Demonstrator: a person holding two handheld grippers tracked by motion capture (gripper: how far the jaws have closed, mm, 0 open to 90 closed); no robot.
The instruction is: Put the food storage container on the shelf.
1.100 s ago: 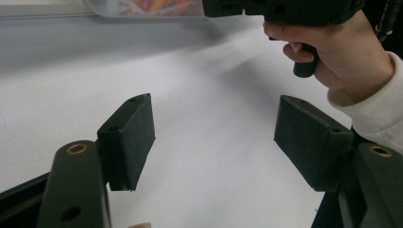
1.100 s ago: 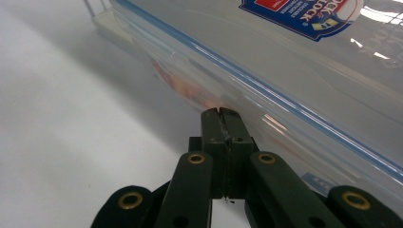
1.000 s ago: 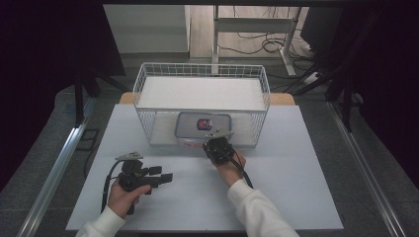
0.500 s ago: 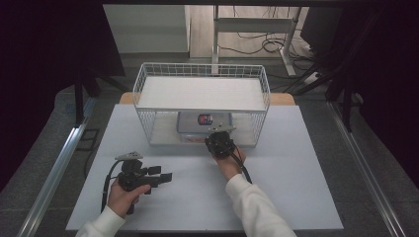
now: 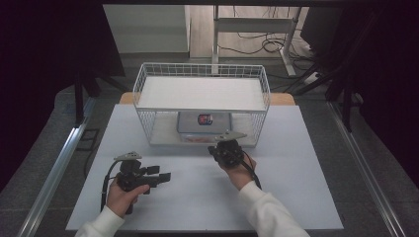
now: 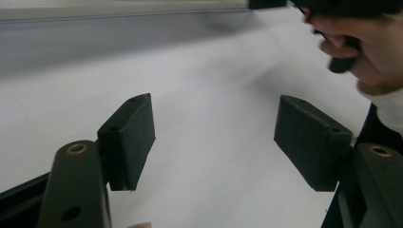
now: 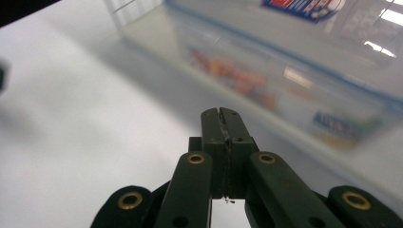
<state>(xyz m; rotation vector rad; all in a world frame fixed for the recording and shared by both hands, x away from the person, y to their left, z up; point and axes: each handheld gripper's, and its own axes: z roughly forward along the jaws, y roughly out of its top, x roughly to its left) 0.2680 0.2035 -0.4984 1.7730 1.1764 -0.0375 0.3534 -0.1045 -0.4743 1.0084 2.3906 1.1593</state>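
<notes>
The right hand-held gripper (image 7: 222,113) has its jaws pressed flat together with nothing between them. In its own view the tips point at a clear plastic box (image 7: 304,90) just ahead, without touching it. The box has a blue-edged lid and colourful, blurred contents behind its near wall. From above, the right hand-held gripper (image 5: 223,146) sits at the open front of a white wire rack (image 5: 202,74), and the box (image 5: 204,123) stands on the rack's lower level under the white upper shelf, a red and dark label on its lid. The right hand (image 5: 240,168) holds the gripper from behind, its white sleeve coming in from the bottom edge.

The left hand-held gripper (image 6: 216,137) has its jaws standing wide apart and empty, with bare white bench (image 6: 199,85) showing between the two black pads. The right hand shows at the upper right of that view. In the high view the left hand-held gripper (image 5: 160,176) is low over the bench to the left of the rack's front, well apart from the box, jaws pointing to the right. The left hand (image 5: 123,195) grips it, a cable looping off beside it.
</notes>
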